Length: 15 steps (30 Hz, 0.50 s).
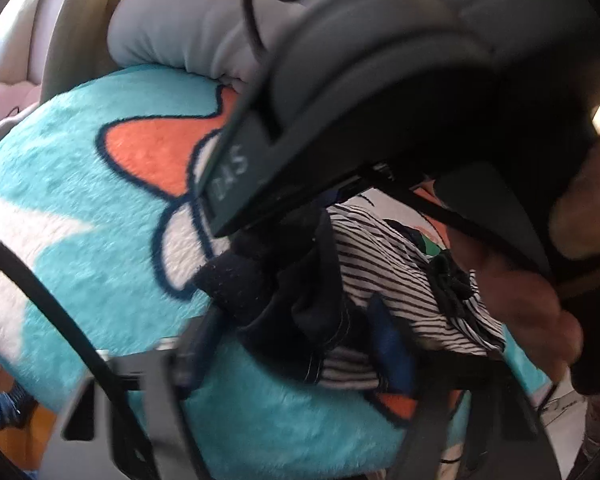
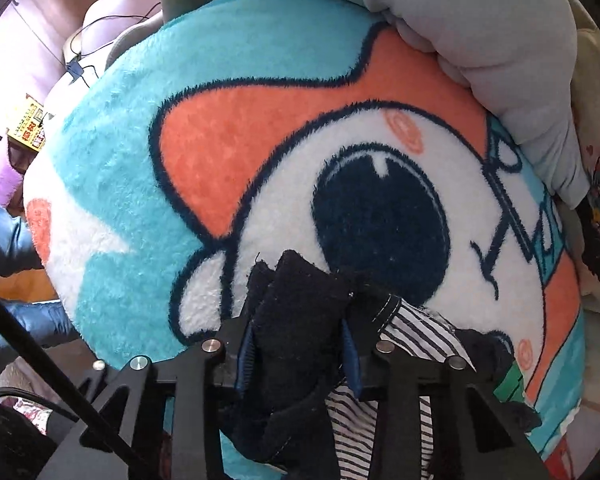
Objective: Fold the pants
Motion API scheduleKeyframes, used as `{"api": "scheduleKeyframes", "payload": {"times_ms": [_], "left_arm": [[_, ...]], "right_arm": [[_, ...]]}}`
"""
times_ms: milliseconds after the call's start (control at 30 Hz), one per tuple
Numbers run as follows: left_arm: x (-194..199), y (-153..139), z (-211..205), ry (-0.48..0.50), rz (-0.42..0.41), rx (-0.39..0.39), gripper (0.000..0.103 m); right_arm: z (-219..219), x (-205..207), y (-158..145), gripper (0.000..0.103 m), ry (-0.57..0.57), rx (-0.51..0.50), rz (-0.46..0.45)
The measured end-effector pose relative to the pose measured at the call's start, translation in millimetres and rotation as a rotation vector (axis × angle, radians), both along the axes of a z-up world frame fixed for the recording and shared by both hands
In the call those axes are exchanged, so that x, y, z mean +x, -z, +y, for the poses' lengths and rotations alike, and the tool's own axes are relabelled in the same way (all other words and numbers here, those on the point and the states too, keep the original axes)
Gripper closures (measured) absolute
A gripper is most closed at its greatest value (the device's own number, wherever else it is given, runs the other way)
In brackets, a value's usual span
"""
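Item: pants (image 2: pixel 296 320), dark navy cloth with a black-and-white striped part, bunched, lying on the blanket (image 2: pixel 112 160), a plush turquoise, orange and white cartoon print over a bed.

Right claw (image 2: pixel 298 344): I am pointing it down at the blanket and pinching a thick fold of the navy cloth between the blue pads (image 2: pixel 350 356). The jaws are standing narrow, closed on the pants. The fold is sticking up past the fingertips, and the striped part is trailing off to the right side of this view.

Left claw (image 1: pixel 296 344): I am angling it down at the same bundle from the other side. Navy cloth is sitting between its fingers, with a blue pad (image 1: pixel 384 344) right against it; the picture is blurred, but the jaws read as narrow and gripping the pants.

Other: the right claw's housing is filling the upper right of the left view, with my right hand (image 1: pixel 540 288) around it. A grey quilt (image 2: pixel 480 20) is lying along the blanket's far edge.

Relation: both claws are meeting on one bunch, close together, so neither is nearer. The garment's long axis cannot be told while it is bunched. My judgement: the claws will need drawing apart to spread the cloth.
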<state>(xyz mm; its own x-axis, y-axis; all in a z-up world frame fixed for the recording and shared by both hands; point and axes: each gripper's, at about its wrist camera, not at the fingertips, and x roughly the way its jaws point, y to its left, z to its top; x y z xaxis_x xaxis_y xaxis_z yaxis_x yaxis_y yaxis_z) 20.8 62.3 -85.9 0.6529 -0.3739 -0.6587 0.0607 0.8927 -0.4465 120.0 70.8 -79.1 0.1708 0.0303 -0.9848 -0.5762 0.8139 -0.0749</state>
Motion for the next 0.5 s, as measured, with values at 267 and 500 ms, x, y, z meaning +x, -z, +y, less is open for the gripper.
{"api": "scheduleKeyframes", "payload": {"times_ms": [267, 500], "left_arm": [[-1.6, -5.7, -3.2, 0.010, 0.007, -0.024, 0.086], [-10.3, -33.5, -17.6, 0.051, -0.043, -0.013, 0.086]], "right_arm": [[-41.9, -0.7, -18.4, 0.071, 0.036, 0.164, 0.002], [-93.6, -22.4, -51.1, 0.071, 0.096, 0.338, -0.061]]}}
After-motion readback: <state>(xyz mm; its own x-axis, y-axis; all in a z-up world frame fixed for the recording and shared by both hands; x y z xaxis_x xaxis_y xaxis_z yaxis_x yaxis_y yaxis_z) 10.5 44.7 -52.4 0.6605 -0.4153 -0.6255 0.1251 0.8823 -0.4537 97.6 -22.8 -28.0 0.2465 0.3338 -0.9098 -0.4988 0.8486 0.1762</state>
